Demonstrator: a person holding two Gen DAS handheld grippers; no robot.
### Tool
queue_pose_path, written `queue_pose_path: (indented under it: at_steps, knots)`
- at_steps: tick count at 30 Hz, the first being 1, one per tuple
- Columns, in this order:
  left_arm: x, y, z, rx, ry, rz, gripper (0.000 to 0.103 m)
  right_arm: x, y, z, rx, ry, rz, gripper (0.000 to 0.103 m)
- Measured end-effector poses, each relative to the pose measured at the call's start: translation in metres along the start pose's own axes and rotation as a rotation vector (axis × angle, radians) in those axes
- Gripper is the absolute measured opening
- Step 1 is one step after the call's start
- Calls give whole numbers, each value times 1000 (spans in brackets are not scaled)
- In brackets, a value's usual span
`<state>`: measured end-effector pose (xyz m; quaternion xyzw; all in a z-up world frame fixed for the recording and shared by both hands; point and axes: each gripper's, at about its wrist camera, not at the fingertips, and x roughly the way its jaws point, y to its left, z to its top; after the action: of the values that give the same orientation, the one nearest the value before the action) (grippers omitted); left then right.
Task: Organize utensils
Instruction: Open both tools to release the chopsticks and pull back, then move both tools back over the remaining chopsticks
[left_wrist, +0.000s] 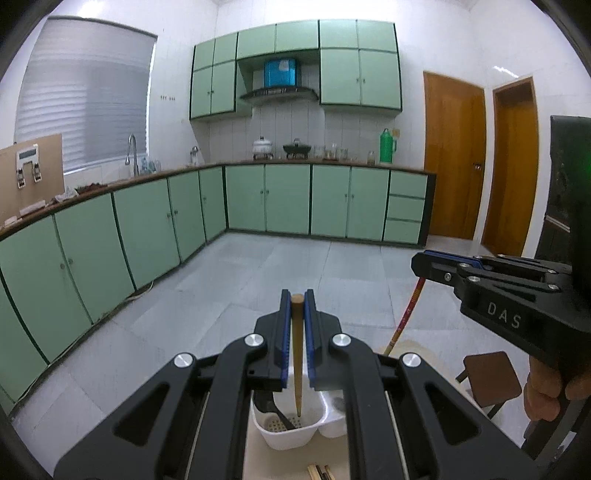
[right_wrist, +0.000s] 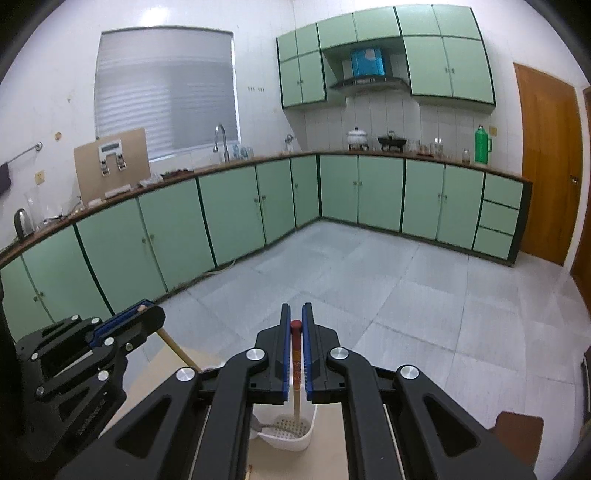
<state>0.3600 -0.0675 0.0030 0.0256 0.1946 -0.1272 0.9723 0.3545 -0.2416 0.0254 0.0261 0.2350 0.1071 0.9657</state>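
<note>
My left tongs clench a light, stiff wooden chopstick near its top; my right tongs clench a slick red-topped chopstick likewise, both over the white caddy.

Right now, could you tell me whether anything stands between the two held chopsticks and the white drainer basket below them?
Nothing visible does. The left claw holds the plain wooden chopstick with its tip over the white drainer basket. The right claw holds the red-topped chopstick above the same perforated floor. A dark utensil already lies inside.

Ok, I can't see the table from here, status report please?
Left gripper shut on plain chopstick. Right gripper shut on red-topped chopstick. Both tips over white caddy. Nothing blocking.
</note>
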Motion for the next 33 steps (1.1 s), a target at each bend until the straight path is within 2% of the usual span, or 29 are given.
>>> queue_pose_path:
  at_steps: [4, 7, 9, 18, 22, 26, 33]
  knots:
    - [9, 7, -7, -11, 42, 3, 8, 10, -2, -9, 6, 48, 9, 6]
    - [7, 11, -8, -13, 45, 0, 17, 9, -5, -14, 5, 57, 2, 12]
    - [3, 14, -8, -17, 39, 3, 26, 3, -9, -15, 13, 52, 0, 27]
    - [-51, 19, -17, -44, -6, 20, 50, -51, -24, -34, 69, -12, -5, 58]
    - [-82, 20, -44, -47, 5, 32, 59, -80, -25, -59, 79, -25, -9, 67]
    - [-104, 19, -86, -50, 65, 37, 62, -105, -17, -103, 79, -10, -15, 76]
    - [-121, 15, -166, -38, 213, 40, 66, -122, 2, -193, 109, 114, -36, 81]
